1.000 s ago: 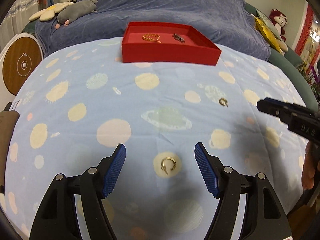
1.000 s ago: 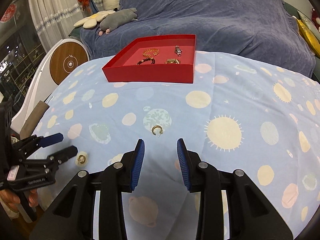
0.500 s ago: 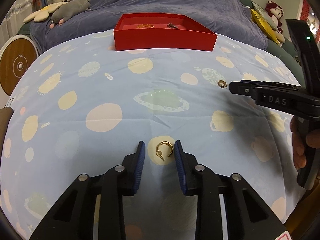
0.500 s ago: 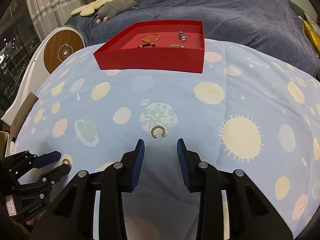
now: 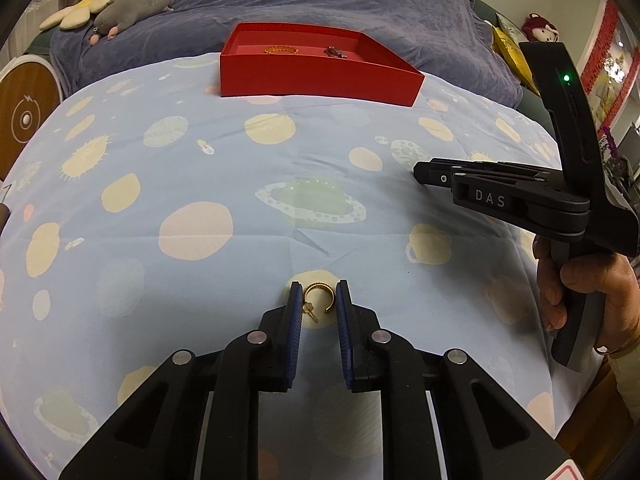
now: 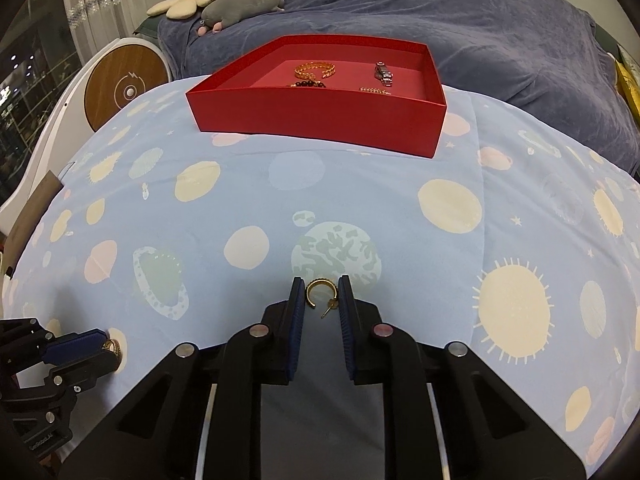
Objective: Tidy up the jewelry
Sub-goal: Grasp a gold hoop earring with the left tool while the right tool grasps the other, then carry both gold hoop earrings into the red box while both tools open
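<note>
Two gold hoop earrings lie on the blue planet-print tablecloth (image 5: 200,152). One gold hoop earring (image 5: 318,299) sits between the blue pads (image 5: 295,312) of my left gripper (image 5: 319,290), whose jaws are closing and touch it on both sides. The other hoop earring (image 6: 322,294) sits between the closing jaws of my right gripper (image 6: 321,286), pads against it. Each view shows the other gripper from the side: the right gripper (image 5: 420,170) and the left gripper (image 6: 102,342). The red tray (image 6: 316,114) stands at the far edge with a gold bracelet (image 6: 316,69), a watch (image 6: 383,73) and a dark bead bracelet (image 6: 308,85).
A sofa under a blue-grey cover (image 5: 360,0) runs behind the table, with plush toys (image 6: 240,0) on it. A round wood-faced device (image 6: 126,90) stands at the left. A person's hand (image 5: 580,288) holds the right gripper's handle.
The left jaws narrowed from wide apart to the sides of their earring. The right gripper moved forward and down to its earring, then its jaws narrowed onto it.
</note>
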